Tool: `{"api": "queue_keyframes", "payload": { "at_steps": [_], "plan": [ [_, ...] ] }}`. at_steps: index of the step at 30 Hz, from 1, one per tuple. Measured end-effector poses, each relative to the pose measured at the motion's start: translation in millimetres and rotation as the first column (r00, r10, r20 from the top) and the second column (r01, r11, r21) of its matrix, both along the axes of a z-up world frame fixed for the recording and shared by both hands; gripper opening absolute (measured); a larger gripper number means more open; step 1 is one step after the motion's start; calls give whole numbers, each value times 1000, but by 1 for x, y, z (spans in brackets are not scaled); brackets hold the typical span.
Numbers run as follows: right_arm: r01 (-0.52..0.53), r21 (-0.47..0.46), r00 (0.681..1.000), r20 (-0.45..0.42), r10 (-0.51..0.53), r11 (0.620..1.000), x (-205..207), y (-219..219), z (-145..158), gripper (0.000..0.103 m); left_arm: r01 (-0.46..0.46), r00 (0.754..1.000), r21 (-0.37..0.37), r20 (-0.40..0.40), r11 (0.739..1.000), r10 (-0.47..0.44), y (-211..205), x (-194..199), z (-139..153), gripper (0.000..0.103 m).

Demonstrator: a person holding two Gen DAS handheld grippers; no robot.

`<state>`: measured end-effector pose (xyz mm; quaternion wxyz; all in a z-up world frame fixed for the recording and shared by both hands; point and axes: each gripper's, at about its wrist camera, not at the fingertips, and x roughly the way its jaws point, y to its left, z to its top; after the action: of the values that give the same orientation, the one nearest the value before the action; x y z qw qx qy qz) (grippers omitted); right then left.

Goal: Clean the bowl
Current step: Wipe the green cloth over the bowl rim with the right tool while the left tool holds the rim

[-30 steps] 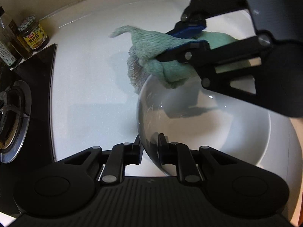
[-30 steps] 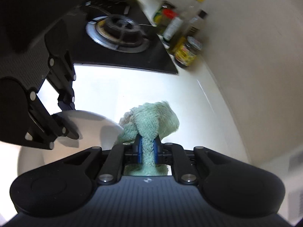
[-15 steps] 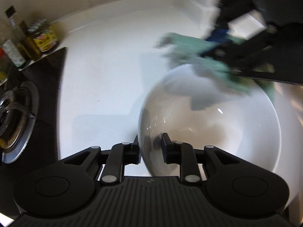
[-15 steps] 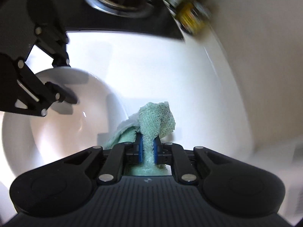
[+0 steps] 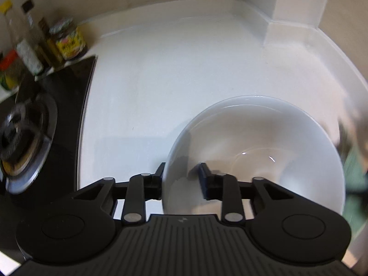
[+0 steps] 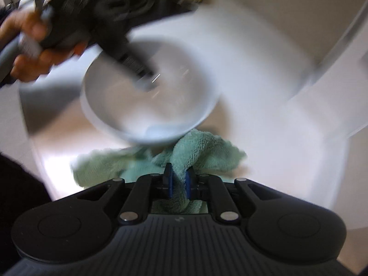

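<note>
A white bowl (image 5: 264, 142) sits on the white counter (image 5: 172, 69), its inside bare. My left gripper (image 5: 181, 179) straddles its near rim, one finger outside and one inside, with a wide gap between them, so it is open. My right gripper (image 6: 178, 180) is shut on a green cloth (image 6: 207, 154). The cloth lies just outside the bowl (image 6: 149, 105), against its near side. In the left wrist view the cloth (image 5: 354, 168) is only a blur at the right edge. A hand (image 6: 34, 55) holds the left gripper's handle, blurred.
A black hob with a gas burner (image 5: 23, 138) takes up the left. Bottles and jars (image 5: 66, 39) stand behind it by the wall. A wall corner block (image 5: 294, 11) juts out at the back right.
The right gripper has pulled the cloth out of the bowl and away to its side. The left gripper's fingers have spread wider around the rim.
</note>
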<state>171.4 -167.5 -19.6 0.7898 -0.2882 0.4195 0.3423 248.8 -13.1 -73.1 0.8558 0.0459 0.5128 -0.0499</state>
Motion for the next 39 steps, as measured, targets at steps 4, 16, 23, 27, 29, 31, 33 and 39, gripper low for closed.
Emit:
{"api": "queue_keyframes", "payload": {
  "at_steps": [4,16,23,27,29,31,33,39],
  "plan": [
    [-158,58,978,145,149,986,25,14,44,9,-90,996,-71,-11,993,89,14,-9,5,29],
    [-674,-220,723,-1,691,705,86,117,5,22,-218,972,-211,-132,953,193,29,-39,-7,28],
    [-635,-221,768,-75,636,741,97,119,-6,19,-189,982,-163,-60,968,181,24,-43,-9,30],
    [-523,-201,851,-68,521,828,102,105,-6,15,-191,981,-87,27,978,194,18,-40,-7,32],
    [-421,-167,907,-81,413,892,100,86,-3,15,-178,980,-38,79,983,181,13,-37,-8,39],
    [-282,-99,958,-89,274,954,92,62,1,15,-157,986,-63,56,986,160,12,-29,-7,41],
    [-146,-44,986,-85,142,988,80,43,3,15,-132,990,-84,37,988,135,10,-20,-6,43],
    [193,74,978,-90,-186,978,36,14,11,15,-81,997,-94,-29,992,78,9,9,-7,45]
  ]
}}
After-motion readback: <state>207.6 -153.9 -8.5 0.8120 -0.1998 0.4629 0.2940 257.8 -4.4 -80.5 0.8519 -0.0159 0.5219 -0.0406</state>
